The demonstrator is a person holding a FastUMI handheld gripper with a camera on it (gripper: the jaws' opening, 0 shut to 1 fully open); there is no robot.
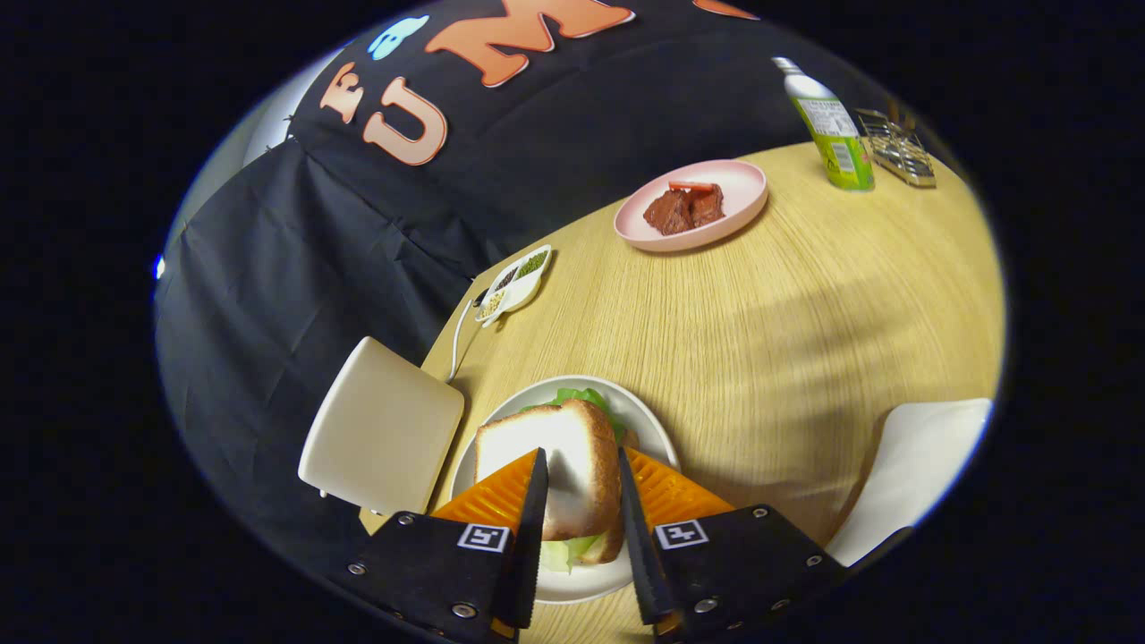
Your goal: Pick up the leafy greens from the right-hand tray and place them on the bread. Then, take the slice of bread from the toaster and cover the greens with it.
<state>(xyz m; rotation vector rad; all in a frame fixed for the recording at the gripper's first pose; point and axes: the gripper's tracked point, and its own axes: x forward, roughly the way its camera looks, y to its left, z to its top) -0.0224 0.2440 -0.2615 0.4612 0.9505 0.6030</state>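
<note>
Straddling the top slice of bread (559, 461), the gripper (580, 465) is sitting low over the white plate (648, 420), its fingers spread to either side of the slice. Whether they are pressing the crust or standing just off it is hard to tell from this angle. The slice is lying on the leafy greens (581, 396), which are peeking out beyond the bread's far edge and again under its near edge, so the covering step looks done or nearly so, and the fingers are likely flanking the slice only to settle it squarely.

Further across the wooden table (805, 304), a pink plate (742, 192) is holding dark brown pieces with a red strip on top. A small divided dish (514, 284) is carrying seeds or grains in separate compartments. A green bottle (836, 134) is standing upright beside a wire rack (899, 150).
</note>
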